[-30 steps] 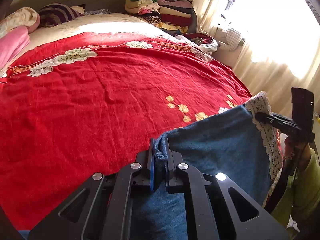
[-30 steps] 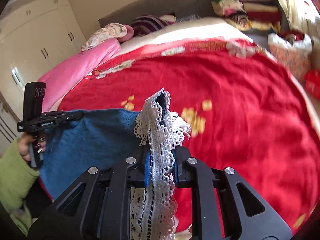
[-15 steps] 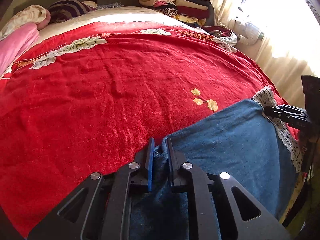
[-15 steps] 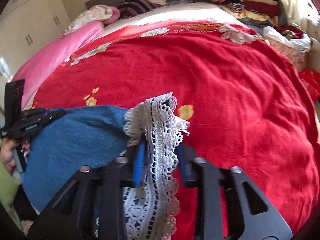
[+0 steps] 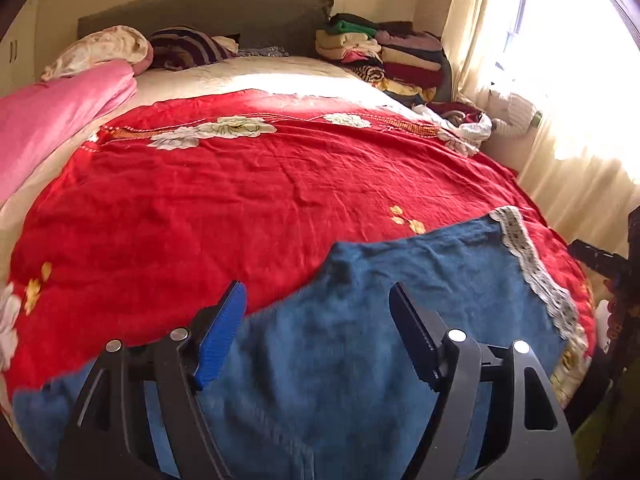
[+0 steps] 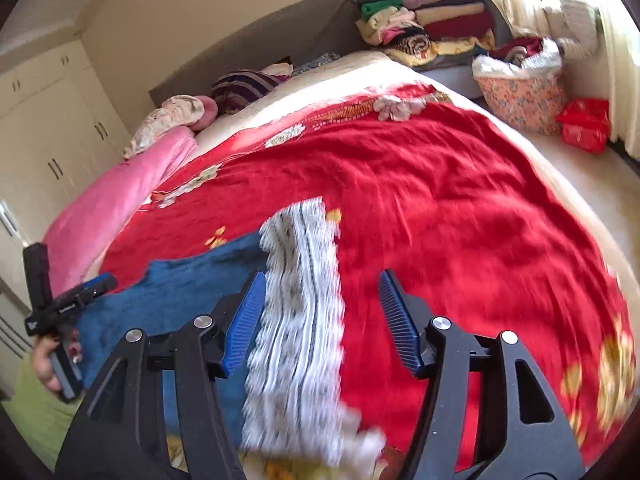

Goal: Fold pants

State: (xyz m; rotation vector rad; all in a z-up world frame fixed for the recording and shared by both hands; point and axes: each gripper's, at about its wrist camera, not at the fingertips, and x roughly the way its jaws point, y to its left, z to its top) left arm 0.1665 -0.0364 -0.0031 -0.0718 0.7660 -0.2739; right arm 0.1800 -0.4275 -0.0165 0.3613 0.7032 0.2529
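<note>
Blue pants [image 5: 360, 340] with a white lace trim [image 5: 528, 264] lie flat on the red flowered bedspread [image 5: 240, 208] near its front edge. My left gripper [image 5: 318, 320] hovers over the pants' left part. Its jaws are opening wide, and the cloth lies under them without being pinched. In the right wrist view my right gripper [image 6: 322, 316] is also opening over the lace trim [image 6: 300, 300], and the pads do not press on it. The blue cloth [image 6: 180, 292] spreads to the left, where a hand in a green sleeve holds the left gripper [image 6: 68, 304].
A pink blanket [image 5: 48, 120] and pillows [image 5: 100, 48] lie along the bed's left and head. Folded clothes [image 5: 384, 56] are stacked at the far right corner. Beside the bed stand a flowered basket [image 6: 520, 96] and a red bag [image 6: 584, 128]. Wardrobe doors [image 6: 52, 128] stand left.
Both grippers were shut on the pants, the left on the blue edge and the right on the lace. Both have opened and drawn back, and the pants now lie flat.
</note>
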